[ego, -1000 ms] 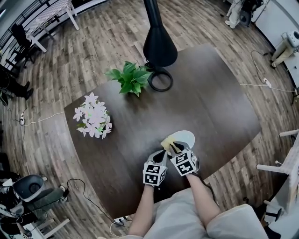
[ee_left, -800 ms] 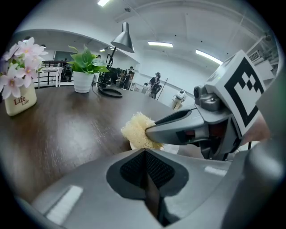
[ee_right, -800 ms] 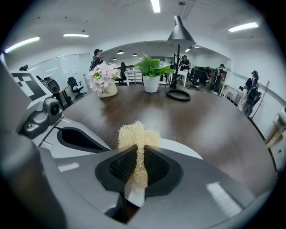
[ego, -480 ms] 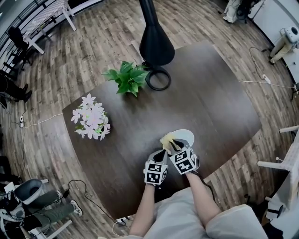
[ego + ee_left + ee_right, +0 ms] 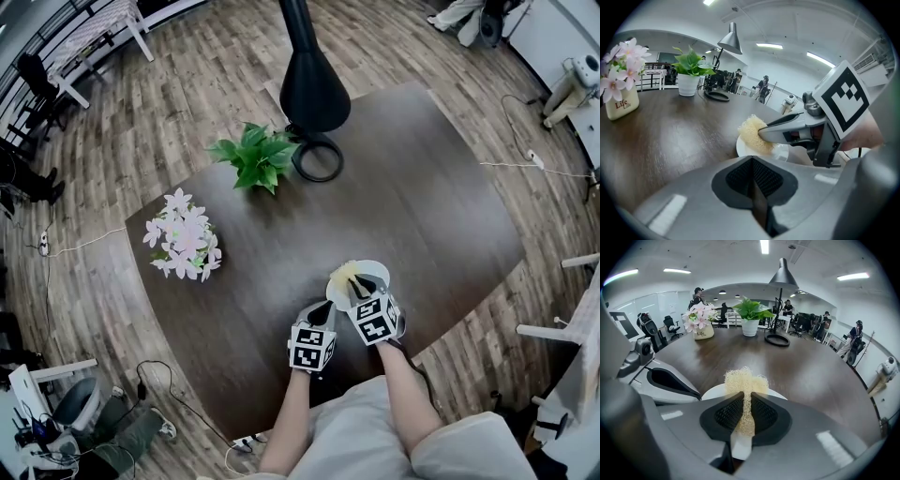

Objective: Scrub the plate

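A small white plate (image 5: 377, 272) lies on the dark wooden table (image 5: 422, 206) near its front edge. My right gripper (image 5: 354, 281) is shut on a pale yellow mesh sponge (image 5: 343, 274) and holds it on the plate's left part. In the right gripper view the sponge (image 5: 743, 378) sticks up between the jaws, over the plate (image 5: 712, 391). My left gripper (image 5: 325, 307) is shut with nothing in it, just left of the plate. The left gripper view shows the sponge (image 5: 751, 133) pressed onto the plate (image 5: 780, 151).
A vase of pink flowers (image 5: 186, 234) stands at the table's left. A potted green plant (image 5: 258, 155) and a lamp's ring base (image 5: 319, 159) stand at the back, under its black shade (image 5: 314, 84). The table's front edge is just below the grippers.
My right gripper has slid the sponge a little to the right and farther across the plate. The left gripper has stayed put.
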Motion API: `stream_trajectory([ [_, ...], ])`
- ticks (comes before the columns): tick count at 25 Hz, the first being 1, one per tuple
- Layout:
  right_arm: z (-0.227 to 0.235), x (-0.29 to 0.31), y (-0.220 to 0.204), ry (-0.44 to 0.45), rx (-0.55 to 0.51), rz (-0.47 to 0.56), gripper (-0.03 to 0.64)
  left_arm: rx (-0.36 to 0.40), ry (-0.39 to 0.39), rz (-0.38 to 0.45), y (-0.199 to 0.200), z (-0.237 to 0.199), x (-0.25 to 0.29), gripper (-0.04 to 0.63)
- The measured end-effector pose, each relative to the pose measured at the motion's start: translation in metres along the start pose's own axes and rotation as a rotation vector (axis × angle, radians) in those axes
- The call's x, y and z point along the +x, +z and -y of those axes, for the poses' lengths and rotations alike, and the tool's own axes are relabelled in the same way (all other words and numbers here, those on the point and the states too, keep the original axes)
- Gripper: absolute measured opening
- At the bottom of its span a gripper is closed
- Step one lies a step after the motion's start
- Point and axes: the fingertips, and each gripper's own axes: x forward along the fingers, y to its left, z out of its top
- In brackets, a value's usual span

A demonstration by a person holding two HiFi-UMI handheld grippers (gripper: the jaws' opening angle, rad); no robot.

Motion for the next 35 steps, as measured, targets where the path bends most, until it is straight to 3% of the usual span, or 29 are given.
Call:
stream_trajectory([
  [12,0.044,-0.013,-0.02,-0.114,0.042,-0.023,0.067,-0.002,0.004,-0.003,-0.001,-0.001,0.0,0.0],
  [35,0.083,-0.039,-0.041,-0.22,0.146,-0.006,0.067,0.015,-0.007,0.005,-0.002,-0.003,0.0,0.0],
])
